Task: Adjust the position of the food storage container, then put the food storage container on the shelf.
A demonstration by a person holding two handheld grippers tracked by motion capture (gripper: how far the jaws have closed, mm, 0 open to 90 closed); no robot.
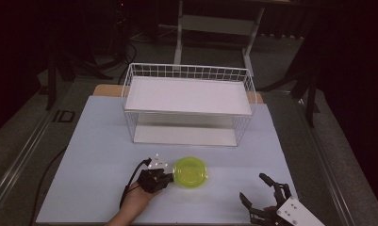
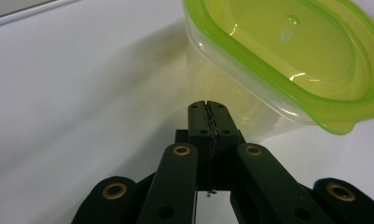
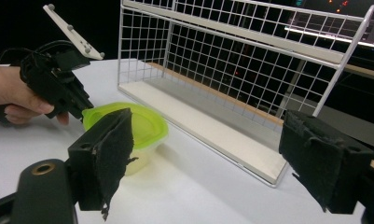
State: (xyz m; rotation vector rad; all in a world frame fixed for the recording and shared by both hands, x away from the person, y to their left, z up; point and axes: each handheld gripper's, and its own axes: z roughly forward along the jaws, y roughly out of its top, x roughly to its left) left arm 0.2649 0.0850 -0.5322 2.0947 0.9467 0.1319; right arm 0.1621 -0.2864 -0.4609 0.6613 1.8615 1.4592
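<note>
Pressed flat together with nothing between them, the jaws of the left gripper [image 2: 207, 108] pointed at the side of a lidded container [image 2: 287, 60], their tips just short of its clear wall in the left gripper view. That container, a shallow clear tub under a yellow-green lid [image 1: 190, 172], sat on the white table [image 1: 97, 155] near the front edge, roughly at the middle of the table's width, with the left gripper [image 1: 167, 177] just beside it on its left in the high view. A hand [image 1: 138, 200] came up from the bottom edge to hold that gripper, and a black cable [image 1: 130, 183] curled back from it. Seen from the right gripper view, the same hand [image 3: 12, 100] gripped the black tool, whose grey plate [image 3: 72, 31] stood tilted above it, and its nose reached the lid's rim. Well apart from the container, at the table's front right corner, the right gripper [image 1: 259, 188] rested with its jaws spread wide and holding nothing; its padded fingers [image 3: 111, 154] stood far apart in its own view. Behind the container, toward the back of the table, stood a white wire rack [image 1: 186, 101] with two flat shelves, its lower shelf [image 3: 208, 126] bare.
</note>
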